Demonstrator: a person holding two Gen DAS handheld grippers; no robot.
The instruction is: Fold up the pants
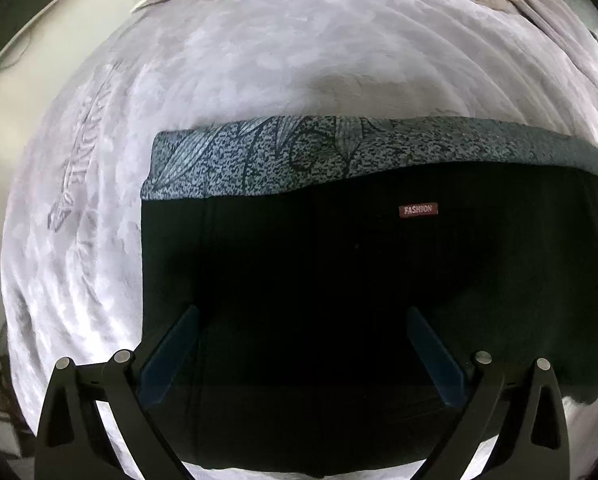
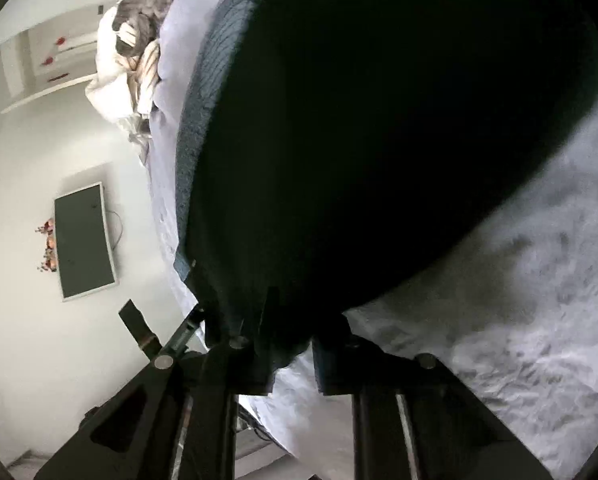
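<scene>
Two views. Left wrist: my left gripper (image 1: 303, 344) hangs spread wide and released over the black pants (image 1: 339, 288), folded flat on the grey blanket (image 1: 227, 64) ahead, patterned lining showing beyond. Right wrist: my right gripper (image 2: 291, 344) is clenched on the pants' corner; next I'd carry that fold across.

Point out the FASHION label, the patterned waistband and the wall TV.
FASHION label (image 1: 418, 209), left wrist view, centre of the small red tag on the black pants.
patterned waistband (image 1: 299, 156), left wrist view, middle of the blue-grey printed band.
wall TV (image 2: 85, 240), right wrist view, centre of the dark screen.
</scene>
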